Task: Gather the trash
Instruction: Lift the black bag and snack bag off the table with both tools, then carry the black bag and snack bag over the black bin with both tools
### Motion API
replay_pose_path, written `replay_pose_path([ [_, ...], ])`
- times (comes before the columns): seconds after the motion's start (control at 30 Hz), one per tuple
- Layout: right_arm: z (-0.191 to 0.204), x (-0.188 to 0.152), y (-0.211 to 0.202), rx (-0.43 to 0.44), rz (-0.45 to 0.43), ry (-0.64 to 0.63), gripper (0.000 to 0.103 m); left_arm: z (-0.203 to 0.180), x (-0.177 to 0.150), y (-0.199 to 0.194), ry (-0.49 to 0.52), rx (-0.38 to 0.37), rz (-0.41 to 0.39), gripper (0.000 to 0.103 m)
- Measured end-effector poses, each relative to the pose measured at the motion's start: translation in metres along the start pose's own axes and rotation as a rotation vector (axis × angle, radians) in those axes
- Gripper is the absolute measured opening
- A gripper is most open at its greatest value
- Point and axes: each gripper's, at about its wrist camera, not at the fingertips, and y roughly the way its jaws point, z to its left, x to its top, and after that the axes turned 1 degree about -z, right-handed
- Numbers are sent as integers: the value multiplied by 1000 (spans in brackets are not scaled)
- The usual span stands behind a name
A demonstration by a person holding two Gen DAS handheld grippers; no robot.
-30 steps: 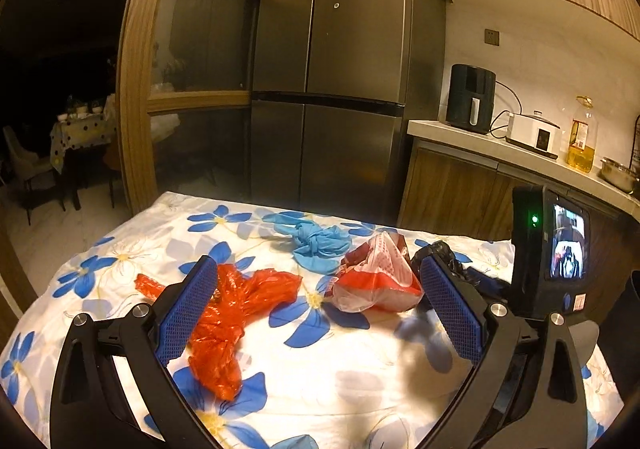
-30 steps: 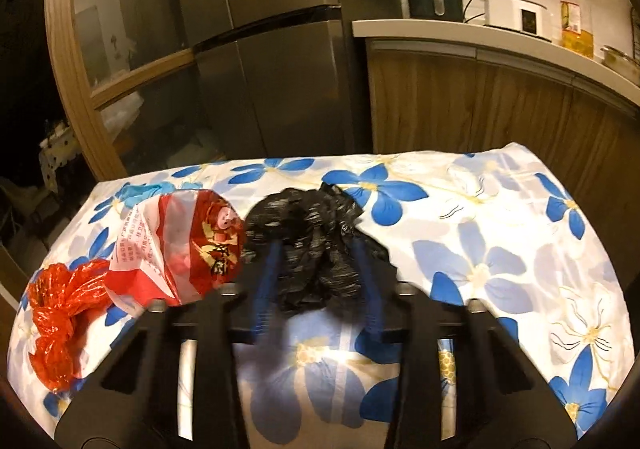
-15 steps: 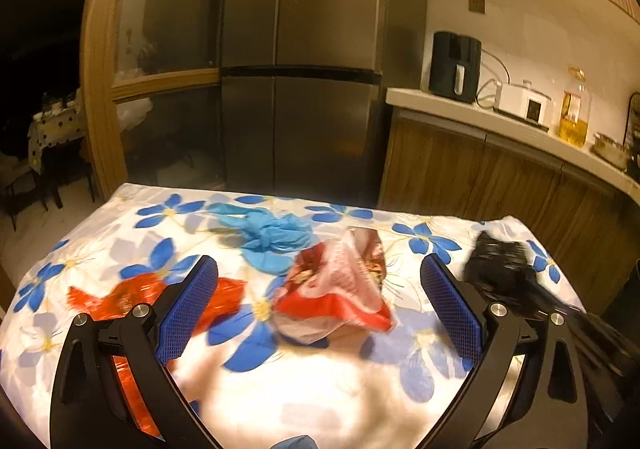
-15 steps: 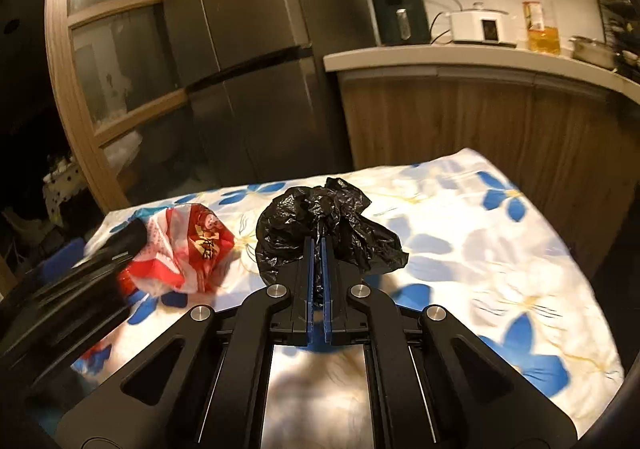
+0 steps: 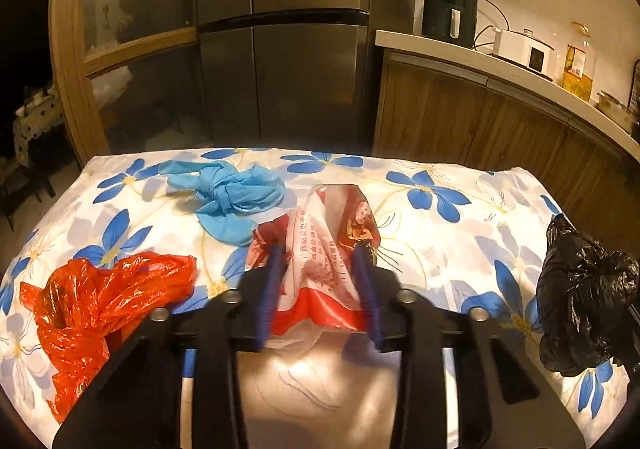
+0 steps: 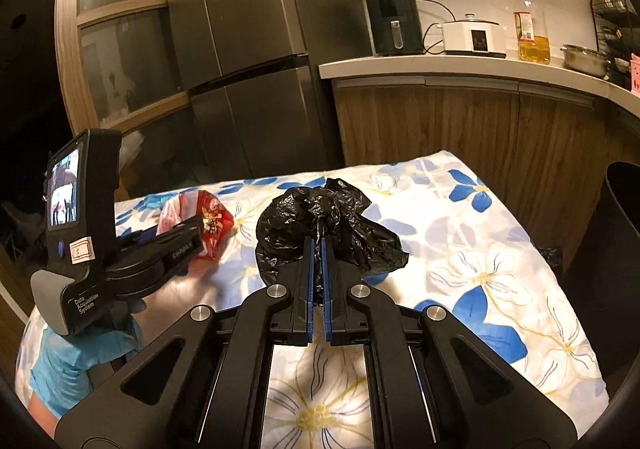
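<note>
Right now everything sits on the floral tablecloth [image 5: 440, 261] over the table, with a dark bin [image 6: 616, 249] standing off its right edge, just beside the cloth. Four crumpled bags make up the trash. The orange-red plastic bag [image 5: 104, 297] lies at the near left, the knotted blue bag [image 5: 228, 197] further back on the left, both well apart from either tool. The red-and-white printed bag [image 5: 324, 253] lies in the middle, its long axis running away from the left gripper [image 5: 320, 261], straight along the line the fingers point, so it sits squarely between the two blue pads. Those jaws are closing around it, and the pads look to be touching the plastic on both sides, though I cannot tell how firm the squeeze is. The black bag [image 6: 320, 221] is pinched in the right gripper [image 6: 317, 249], jaws drawn together on a fold of it, with the bulk bunched just ahead of the fingertips and looking lifted off the cloth. The relation that matters next, I reckon, is that the bin lies to the right, so the right hand with its black bag is much the nearer and has the shorter carry.
</note>
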Motion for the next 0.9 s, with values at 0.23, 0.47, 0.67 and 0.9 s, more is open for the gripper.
replay_pose_path([
  [0.23,-1,1,-18,-5,-16,-3,3,-4,-5,-20,-19,-16,-12,11],
  [0.47,-8,5,-43,-16,-50,-1,3,-10,-9,-66,-36,-37,-74,11],
  [0.67,-11,6,-67,-9,-77,4,3,-15,-15,-111,-52,-45,-128,11],
  [0.9,-17,6,-95,-5,-99,13,3,-23,-26,-150,-53,-52,-159,11],
])
